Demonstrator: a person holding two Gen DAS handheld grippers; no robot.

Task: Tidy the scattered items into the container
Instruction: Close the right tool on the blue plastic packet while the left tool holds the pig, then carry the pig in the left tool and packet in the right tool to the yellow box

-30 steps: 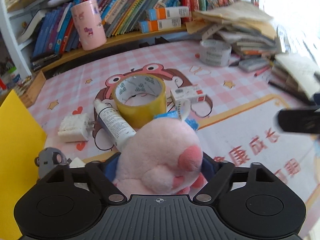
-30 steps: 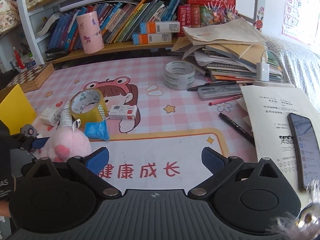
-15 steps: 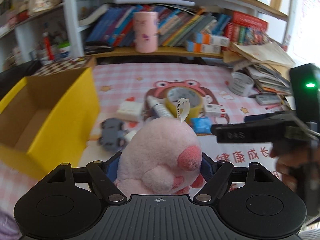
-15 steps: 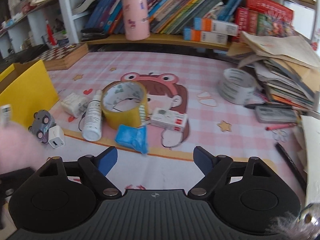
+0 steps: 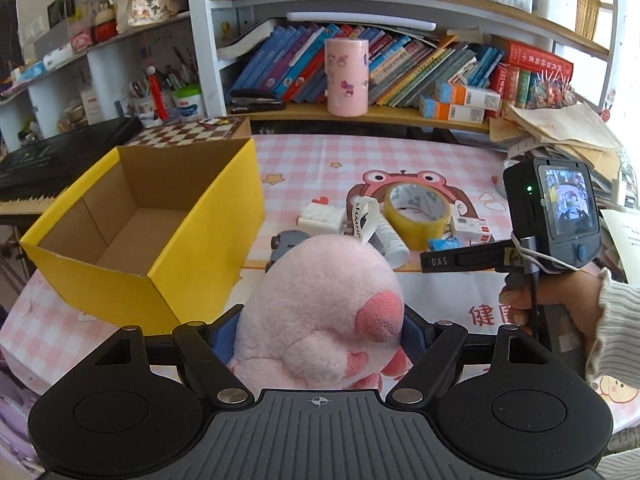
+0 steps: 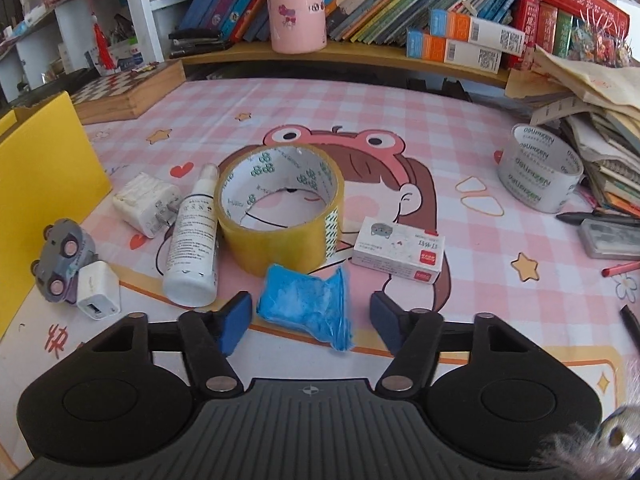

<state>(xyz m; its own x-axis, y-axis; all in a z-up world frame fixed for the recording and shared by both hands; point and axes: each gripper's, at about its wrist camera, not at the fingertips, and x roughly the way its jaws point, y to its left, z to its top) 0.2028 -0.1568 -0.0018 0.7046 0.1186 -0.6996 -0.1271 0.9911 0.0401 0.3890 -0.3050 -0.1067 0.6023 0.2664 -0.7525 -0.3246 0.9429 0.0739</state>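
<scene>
Pink plush toy (image 5: 320,304) upright, clamped in left hand-held gripper (image 5: 320,332)

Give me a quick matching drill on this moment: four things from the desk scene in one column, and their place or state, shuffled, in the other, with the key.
Column one:
1. pink plush toy
2. blue packet
3. yellow box
4. yellow tape roll

Column two:
A. lying on the mat between open fingers of the right gripper
B. open on top, nothing visible inside
C. clamped in the left gripper
D. on the mat, between the white spray bottle and the small white carton

Pairs: 1-C, 2-A, 3-B, 4-D
</scene>
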